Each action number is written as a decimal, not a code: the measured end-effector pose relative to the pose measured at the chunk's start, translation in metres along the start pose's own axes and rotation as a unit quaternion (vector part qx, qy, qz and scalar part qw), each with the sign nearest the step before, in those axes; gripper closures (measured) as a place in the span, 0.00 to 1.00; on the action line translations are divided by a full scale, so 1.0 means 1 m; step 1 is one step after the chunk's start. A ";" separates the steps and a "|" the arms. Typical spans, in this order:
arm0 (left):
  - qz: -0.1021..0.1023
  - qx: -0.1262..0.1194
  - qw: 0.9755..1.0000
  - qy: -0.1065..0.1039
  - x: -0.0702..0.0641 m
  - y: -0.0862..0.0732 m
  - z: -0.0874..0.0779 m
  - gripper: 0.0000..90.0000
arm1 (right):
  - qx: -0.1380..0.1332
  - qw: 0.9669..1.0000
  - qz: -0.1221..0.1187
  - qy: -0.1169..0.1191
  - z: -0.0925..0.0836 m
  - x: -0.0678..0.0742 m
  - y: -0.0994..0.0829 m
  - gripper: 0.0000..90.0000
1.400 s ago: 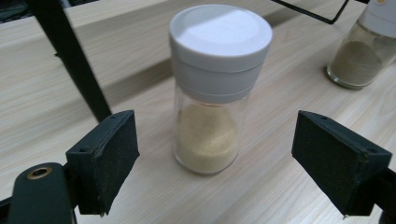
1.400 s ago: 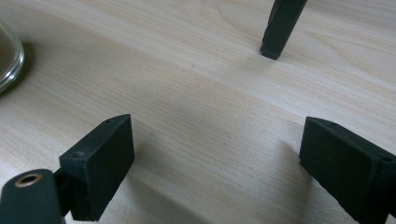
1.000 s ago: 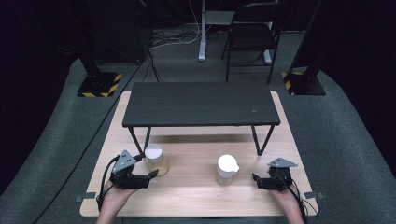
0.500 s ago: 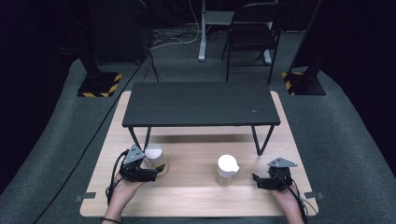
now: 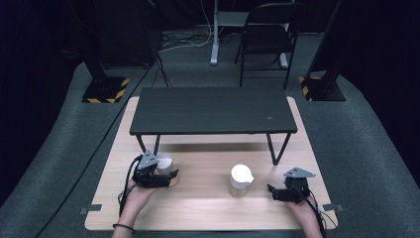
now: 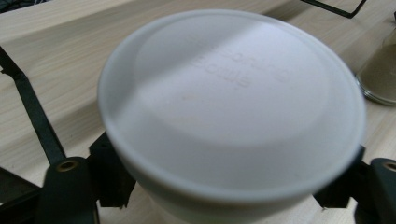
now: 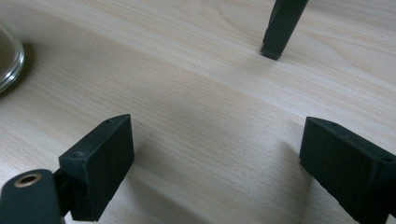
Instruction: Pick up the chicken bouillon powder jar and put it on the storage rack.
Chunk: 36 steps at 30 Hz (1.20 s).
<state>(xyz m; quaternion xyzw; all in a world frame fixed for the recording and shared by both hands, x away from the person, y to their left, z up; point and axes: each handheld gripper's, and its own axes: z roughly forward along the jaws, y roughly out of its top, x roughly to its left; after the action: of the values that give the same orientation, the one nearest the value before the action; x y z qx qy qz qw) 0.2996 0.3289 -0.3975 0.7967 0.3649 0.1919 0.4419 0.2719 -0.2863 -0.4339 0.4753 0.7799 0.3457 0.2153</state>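
1. My left tool (image 5: pixel 166 177) sits at the near left of the wooden worktop (image 5: pixel 208 208), right at the white-lidded jar (image 5: pixel 164 162). Its jaws have just been closing, with the jar between them.
2. In the left gripper view the jar's white lid (image 6: pixel 233 102) is very close and slightly blurred. A black jaw pad stands on either side of the jar, just under the lid's rim. The pads look pressed against the jar's sides, so I read this as a pinch on the jar.
3. The jar stands upright on the worktop, just in front of the left leg of the black raised shelf (image 5: pixel 213 110).
4. My right tool (image 5: pixel 275 192) rests at the near right of the worktop, its jaws spread wide. In the right gripper view there is bare wood between the two black pads, nothing held.
5. A second jar with a white spouted lid (image 5: pixel 240 179) stands upright near the middle of the worktop, between my two tools. It is apart from the right tool, and its glass edge (image 7: pixel 9 60) shows at the left of the right gripper view.
6. The shelf's right leg (image 7: pixel 282 28) stands on the wood ahead of my right tool.
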 end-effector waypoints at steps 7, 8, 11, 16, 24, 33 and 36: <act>0.002 -0.004 1.000 -0.003 0.004 0.000 0.003 0.37 | 0.000 1.000 0.000 0.000 0.000 0.000 0.000 0.10; 0.002 -0.004 1.000 -0.003 0.004 0.000 0.003 0.37 | 0.000 1.000 0.000 0.000 0.000 0.000 0.000 0.10; 0.008 -0.003 1.000 0.001 0.002 0.000 0.003 0.38 | 0.000 1.000 0.000 0.000 0.000 0.000 0.000 0.10; 0.008 -0.003 1.000 0.005 -0.001 0.000 0.002 0.38 | 0.000 1.000 0.000 0.000 0.000 0.000 0.000 0.10; 0.015 -0.006 1.000 0.007 -0.006 0.002 -0.005 0.38 | 0.000 1.000 -0.001 0.001 0.000 0.000 0.000 0.10; 0.022 -0.019 1.000 -0.003 -0.011 0.014 -0.023 0.38 | 0.000 1.000 -0.001 0.000 0.000 0.000 0.000 0.10; 0.026 -0.022 0.999 -0.003 -0.014 0.019 -0.028 0.38 | 0.000 1.000 -0.001 0.001 0.000 0.000 0.000 0.10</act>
<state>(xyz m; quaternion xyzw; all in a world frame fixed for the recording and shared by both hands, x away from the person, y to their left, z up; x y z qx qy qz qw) 0.2808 0.3280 -0.3663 0.7969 0.3382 0.2089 0.4548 0.2722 -0.2861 -0.4339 0.4740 0.7807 0.3456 0.2151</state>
